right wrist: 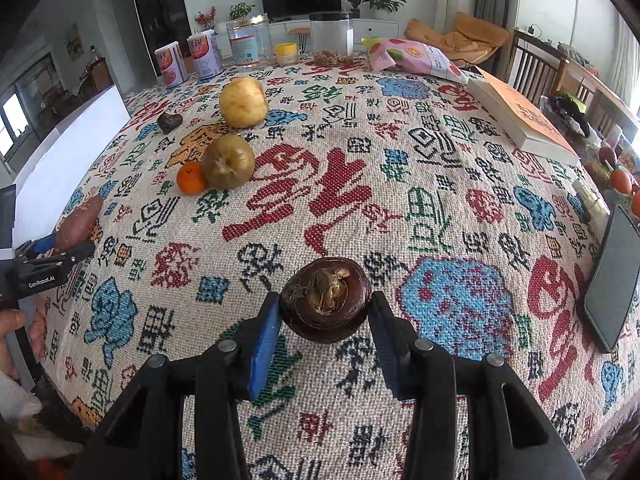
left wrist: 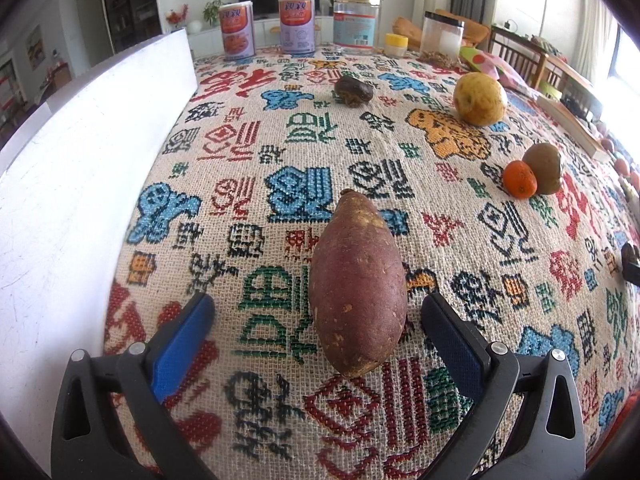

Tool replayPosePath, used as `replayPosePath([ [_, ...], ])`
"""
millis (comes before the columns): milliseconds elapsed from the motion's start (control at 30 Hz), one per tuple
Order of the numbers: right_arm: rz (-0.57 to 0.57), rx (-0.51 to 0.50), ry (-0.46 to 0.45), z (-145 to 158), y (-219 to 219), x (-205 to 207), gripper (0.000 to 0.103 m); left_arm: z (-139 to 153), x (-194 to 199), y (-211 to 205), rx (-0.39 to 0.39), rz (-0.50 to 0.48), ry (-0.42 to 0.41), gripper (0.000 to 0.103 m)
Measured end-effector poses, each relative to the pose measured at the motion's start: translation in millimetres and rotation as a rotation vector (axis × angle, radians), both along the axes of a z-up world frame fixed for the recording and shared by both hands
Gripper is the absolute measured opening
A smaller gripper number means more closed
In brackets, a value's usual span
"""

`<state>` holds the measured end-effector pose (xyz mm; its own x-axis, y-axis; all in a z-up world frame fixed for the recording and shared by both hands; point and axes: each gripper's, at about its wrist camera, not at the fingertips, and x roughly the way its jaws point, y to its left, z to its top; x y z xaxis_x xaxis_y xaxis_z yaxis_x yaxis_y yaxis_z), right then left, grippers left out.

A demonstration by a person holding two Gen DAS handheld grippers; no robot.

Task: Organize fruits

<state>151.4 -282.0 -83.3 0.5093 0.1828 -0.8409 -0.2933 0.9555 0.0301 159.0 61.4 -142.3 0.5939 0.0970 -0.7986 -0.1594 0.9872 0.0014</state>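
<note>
A worktop (right wrist: pixel 400 168) covered by a woven cloth with red, blue and green characters fills both views, with a white board (left wrist: pixel 80 184) standing along its left edge. Nearest the left gripper (left wrist: pixel 316 320) lies a reddish-purple sweet potato (left wrist: pixel 356 280), its long axis running straight away from the camera, the narrow stem end pointing to the far side; it rests on the cloth between the blue-padded jaws, which stand wide apart and do not touch it. Farther back sit a yellow pear (right wrist: pixel 243 102), then a brownish-green pear (right wrist: pixel 228 162) with a small orange tangerine (right wrist: pixel 191 178) touching its left side, and a dark water chestnut (right wrist: pixel 169 122) well apart near the far left. The right gripper (right wrist: pixel 324 312) has its jaws clamped on a second water chestnut (right wrist: pixel 325 300), its shrivelled sprout facing the camera. Jars and cans line the far edge; a book (right wrist: pixel 520 120) and a phone (right wrist: pixel 612 280) lie at the right.
</note>
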Motion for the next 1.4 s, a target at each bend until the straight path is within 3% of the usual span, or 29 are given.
replayPosePath([
  [133,-0.026,0.082,-0.026,-16,-28,-5,0.047,0,0,0,0.000,0.000,0.000,0.103],
  [267,0.003,0.148,-0.043,-14,-39,-15,0.084,0,-1,-1,-0.005,-0.002,-0.001,0.103],
  [400,0.001,0.133,-0.061,-18,-46,-23,0.086,1,-1,1,-0.024,-0.023,0.009,0.102],
  [567,0.002,0.080,-0.085,-22,-41,-29,0.094,13,-4,9,-0.126,-0.146,0.056,0.100],
  [667,-0.003,0.064,-0.089,-24,-37,-29,0.098,19,2,0,-0.041,-0.158,0.034,0.097],
  [700,-0.011,0.068,-0.085,-23,-37,-28,0.098,18,6,-4,-0.020,-0.164,0.048,0.094],
  [767,-0.036,0.136,-0.076,-19,-44,-26,0.095,9,15,-11,-0.006,-0.174,0.111,0.071],
  [800,-0.048,0.191,-0.079,-15,-50,-25,0.088,11,13,-13,0.003,-0.165,0.081,0.069],
  [900,-0.085,0.231,-0.083,-11,-59,-23,0.077,12,10,-15,0.007,-0.150,0.064,0.041],
  [967,-0.093,0.229,-0.088,-10,-58,-21,0.074,13,9,-14,-0.009,-0.141,0.058,0.041],
  [1133,-0.056,0.172,-0.087,-8,-32,-7,0.067,19,-3,1,-0.143,-0.094,0.038,0.041],
  [1233,-0.057,0.081,-0.068,-17,-18,1,0.050,30,-16,10,-0.206,-0.078,0.014,0.041],
  [1267,-0.058,0.047,-0.068,-17,-14,1,0.044,36,-21,13,-0.238,-0.074,0.009,0.041],
  [1400,-0.054,0.062,-0.077,6,-5,-11,0.044,80,-54,29,-0.431,-0.085,-0.035,0.041],
])
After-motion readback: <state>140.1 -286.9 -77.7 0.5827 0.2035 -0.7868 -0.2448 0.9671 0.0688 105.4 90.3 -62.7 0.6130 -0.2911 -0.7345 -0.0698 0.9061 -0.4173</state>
